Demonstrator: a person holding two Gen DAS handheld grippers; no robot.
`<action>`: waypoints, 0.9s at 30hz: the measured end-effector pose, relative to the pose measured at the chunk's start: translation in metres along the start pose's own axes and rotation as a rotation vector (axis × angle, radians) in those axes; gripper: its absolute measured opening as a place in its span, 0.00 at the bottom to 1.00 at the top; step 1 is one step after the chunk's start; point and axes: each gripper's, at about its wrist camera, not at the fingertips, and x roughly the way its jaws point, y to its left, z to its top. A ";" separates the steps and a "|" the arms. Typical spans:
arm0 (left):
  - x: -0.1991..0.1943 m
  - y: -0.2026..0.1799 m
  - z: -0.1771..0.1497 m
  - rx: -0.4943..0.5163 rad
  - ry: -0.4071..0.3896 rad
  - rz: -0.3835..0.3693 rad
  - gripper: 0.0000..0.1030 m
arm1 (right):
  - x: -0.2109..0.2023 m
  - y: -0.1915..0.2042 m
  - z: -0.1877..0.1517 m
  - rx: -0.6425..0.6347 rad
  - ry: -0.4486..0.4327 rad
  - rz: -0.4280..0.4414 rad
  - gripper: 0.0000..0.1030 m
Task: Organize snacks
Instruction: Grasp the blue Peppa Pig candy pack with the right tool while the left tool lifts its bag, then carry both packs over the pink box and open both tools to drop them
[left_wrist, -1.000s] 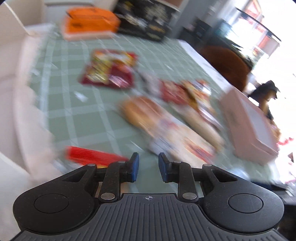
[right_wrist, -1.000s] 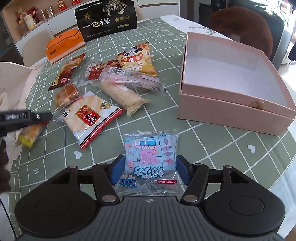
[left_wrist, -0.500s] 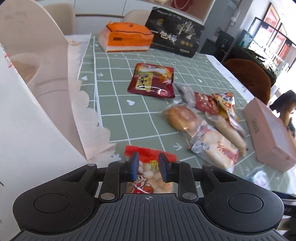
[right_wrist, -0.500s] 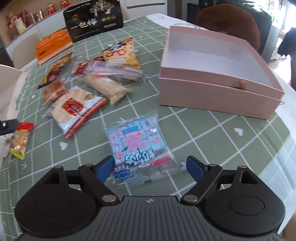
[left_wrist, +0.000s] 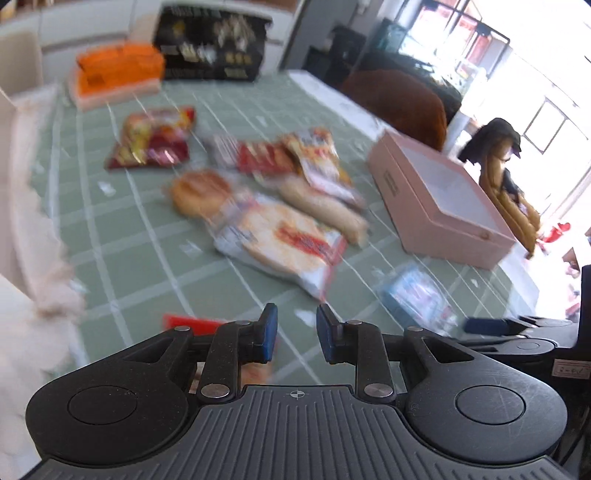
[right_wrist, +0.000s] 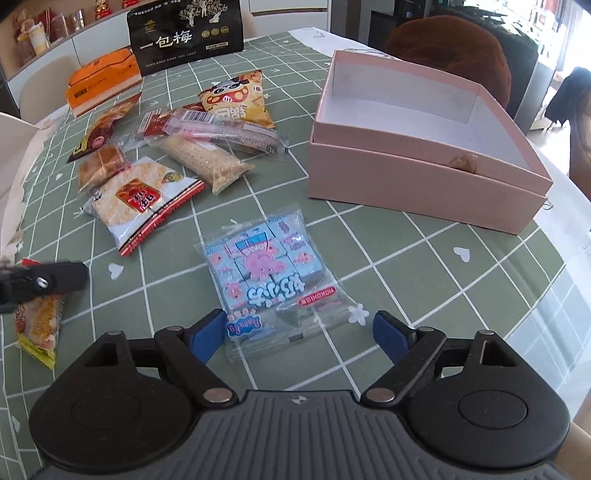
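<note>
Backing off with jaws spread wider, the right gripper (right_wrist: 300, 334) straddles the clear blue cartoon-pig candy packet (right_wrist: 269, 280) lying flat on the bench; left jaws narrow, apparently empty; close squarely across its near edge.

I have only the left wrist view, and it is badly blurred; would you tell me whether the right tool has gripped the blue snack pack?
Observer: Not yet. The right tool is open, its fingers on either side of the near end of the blue snack pack, which lies flat on the tablecloth.
Operator: Thank you. Is anything in the pink box?
Observer: No snacks; the pink box shows a bare white floor.
Operator: And the red pack by my left tool?
Observer: The left tool is over the red pack, which has a yellow lower end; I cannot tell whether it is gripped.
</note>
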 end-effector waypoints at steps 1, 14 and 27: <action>-0.006 0.006 0.002 -0.008 -0.020 0.026 0.27 | 0.000 -0.002 0.000 0.007 0.001 -0.001 0.86; -0.020 0.019 -0.021 0.045 0.053 0.167 0.27 | 0.000 -0.005 -0.003 0.018 -0.010 -0.010 0.93; 0.011 -0.026 -0.028 0.233 0.083 0.094 0.30 | 0.001 -0.005 -0.007 0.037 -0.022 -0.024 0.97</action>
